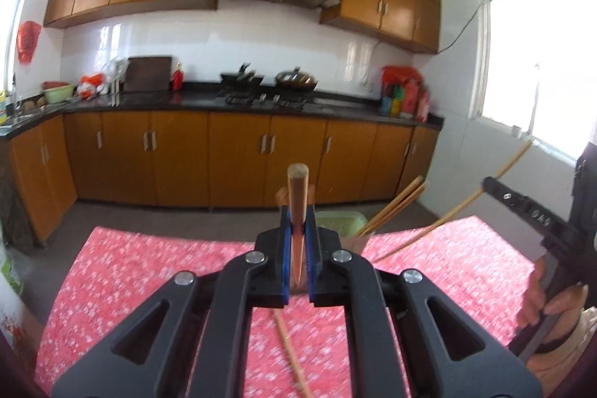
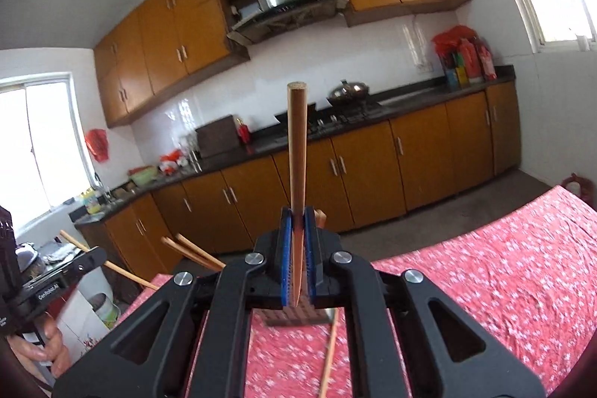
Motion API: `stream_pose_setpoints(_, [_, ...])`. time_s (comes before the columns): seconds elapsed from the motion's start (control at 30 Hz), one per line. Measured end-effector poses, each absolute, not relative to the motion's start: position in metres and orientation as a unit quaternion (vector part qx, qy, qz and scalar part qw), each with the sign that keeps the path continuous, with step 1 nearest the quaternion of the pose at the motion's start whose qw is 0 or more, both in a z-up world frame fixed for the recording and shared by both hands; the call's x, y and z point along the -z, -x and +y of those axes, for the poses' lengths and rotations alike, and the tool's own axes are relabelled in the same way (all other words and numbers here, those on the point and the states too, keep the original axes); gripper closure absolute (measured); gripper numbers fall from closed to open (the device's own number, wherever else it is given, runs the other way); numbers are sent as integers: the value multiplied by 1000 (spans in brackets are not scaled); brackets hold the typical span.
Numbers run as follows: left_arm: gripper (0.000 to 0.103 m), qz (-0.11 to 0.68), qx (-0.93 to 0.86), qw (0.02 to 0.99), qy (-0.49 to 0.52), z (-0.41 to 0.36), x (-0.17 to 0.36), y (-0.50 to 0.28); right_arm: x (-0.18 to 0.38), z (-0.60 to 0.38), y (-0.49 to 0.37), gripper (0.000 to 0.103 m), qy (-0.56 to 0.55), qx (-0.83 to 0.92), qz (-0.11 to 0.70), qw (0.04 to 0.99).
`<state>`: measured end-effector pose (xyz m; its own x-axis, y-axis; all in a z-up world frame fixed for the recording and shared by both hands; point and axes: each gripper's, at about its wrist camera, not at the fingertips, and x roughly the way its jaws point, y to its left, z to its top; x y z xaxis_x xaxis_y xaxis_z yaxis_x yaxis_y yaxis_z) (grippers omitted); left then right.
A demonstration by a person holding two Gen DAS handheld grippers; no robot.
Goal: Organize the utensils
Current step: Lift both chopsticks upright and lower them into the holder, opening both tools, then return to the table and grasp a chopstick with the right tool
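- Left wrist view: a wooden chopstick [image 1: 297, 211] is pinched between the blue pads of the left gripper [image 1: 298, 230], its blunt end pointing away, above the red floral tablecloth [image 1: 149, 267].
- Right wrist view: the right gripper [image 2: 297, 237] likewise clamps a second chopstick [image 2: 297, 155].
- A loose chopstick [image 1: 293, 357] lies on the cloth near its near edge.
- More chopsticks [image 1: 395, 207] stand in a green basket [image 1: 335, 222] at the far edge.
- A hand [image 1: 552, 304] grips the right tool's handle, held roughly level.

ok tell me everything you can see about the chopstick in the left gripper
The chopstick looks like brownish wood, tapered: thick blunt end pointing away towards the kitchen cabinets, thin tip back near the camera. The left gripper is shut on it, blue-padded fingers pressing both sides. It is lifted clear of the red tablecloth.
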<state>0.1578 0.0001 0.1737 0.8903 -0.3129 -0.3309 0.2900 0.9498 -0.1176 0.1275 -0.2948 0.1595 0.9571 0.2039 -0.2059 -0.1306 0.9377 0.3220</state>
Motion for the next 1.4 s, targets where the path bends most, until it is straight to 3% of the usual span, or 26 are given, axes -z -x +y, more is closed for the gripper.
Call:
stream_pose_setpoints(0.37, [95,81,143,985,45,-44,-217,-184,-179,-265,-164,96,-116,-77,72,988])
stream_pose_setpoints(0.73, [95,161,129,977,55,-55,-170,-242,-151,-252,-204,95,-103,-69,140,982])
stream_pose_setpoints(0.77, [95,165,130,976,58,-53,-168,-244,-151,-251,-204,92,-102,-70,141,982])
stream_pose_setpoints(0.87, [93,157,133,977,58,-49,-168,-243,-153,-250,-197,71,-94,-64,130,985])
stream_pose_setpoints(1.03, [93,146,123,980,59,-41,-175,-231,-160,-260,-176,71,-97,-62,115,987])
stream_pose_setpoints(1.2, [86,148,104,982,62,-19,-171,-203,-146,-273,-150,71,-97,-52,132,985])
stream_pose_setpoints(1.4, [84,212,65,974,43,15,-112,-177,-72,-282,-142,71,-101,-48,250,962])
